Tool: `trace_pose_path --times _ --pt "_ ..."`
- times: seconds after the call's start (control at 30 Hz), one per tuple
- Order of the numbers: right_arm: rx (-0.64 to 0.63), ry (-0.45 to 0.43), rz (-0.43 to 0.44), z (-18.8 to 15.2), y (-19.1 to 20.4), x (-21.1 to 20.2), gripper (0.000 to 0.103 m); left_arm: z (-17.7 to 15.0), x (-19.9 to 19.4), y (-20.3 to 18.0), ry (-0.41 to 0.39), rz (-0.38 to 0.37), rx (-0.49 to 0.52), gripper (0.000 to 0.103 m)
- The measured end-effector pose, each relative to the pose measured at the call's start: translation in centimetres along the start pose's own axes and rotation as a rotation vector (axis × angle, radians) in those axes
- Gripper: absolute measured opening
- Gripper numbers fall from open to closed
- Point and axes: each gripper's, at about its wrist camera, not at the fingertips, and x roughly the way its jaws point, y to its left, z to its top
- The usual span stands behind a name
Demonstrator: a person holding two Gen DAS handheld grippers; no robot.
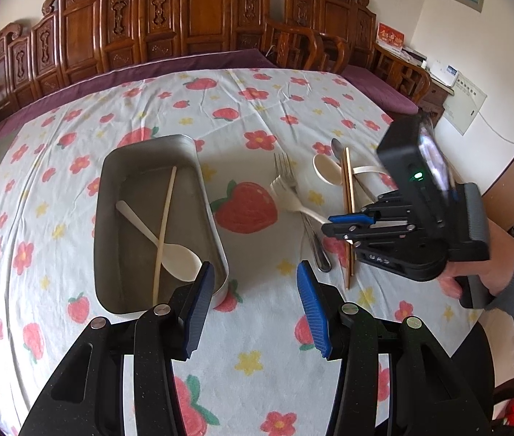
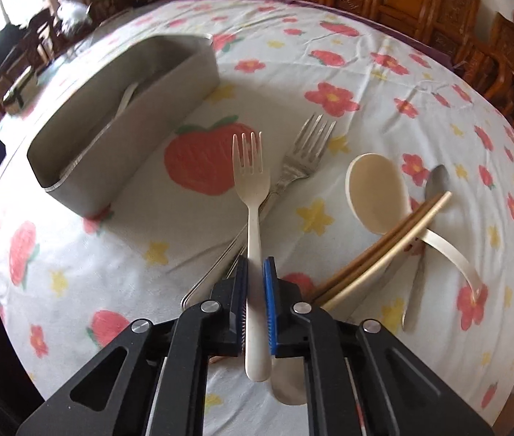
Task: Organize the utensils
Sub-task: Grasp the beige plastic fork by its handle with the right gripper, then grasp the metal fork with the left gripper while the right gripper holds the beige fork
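Strawberry-print tablecloth (image 2: 293, 72); right gripper (image 2: 255, 283) clamps cream fork (image 2: 251, 181), left gripper (image 1: 255, 290) gapes.

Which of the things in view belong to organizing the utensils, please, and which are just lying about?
Belong to the job:
tin, holding a spoon and a chopstick
cream fork, clamped in the right gripper
metal fork
ladle
chopsticks
metal spoon

Just lying about:
tablecloth
chairs
papers
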Motion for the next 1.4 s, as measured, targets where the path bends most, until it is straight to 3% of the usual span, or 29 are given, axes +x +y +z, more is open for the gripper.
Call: trace_pose_path --times 0.43,0.9,1.4 --pt "0.154 -0.148 -0.033 -3.6 -2.7 -6.6 0.010 2.0 4.7 -3.2 0.036 -0.012 0.029 0.045" --pt "0.264 -0.177 -0.051 -7.8 -5.9 -7.5 0.011 5.6 12.4 -5.6 0.117 0.006 0.029 0.044" --pt "0.300 -0.171 -0.053 -9.7 -6.4 -7.3 0.011 7.0 16.9 -5.7 0.191 0.061 -0.016 0.025"
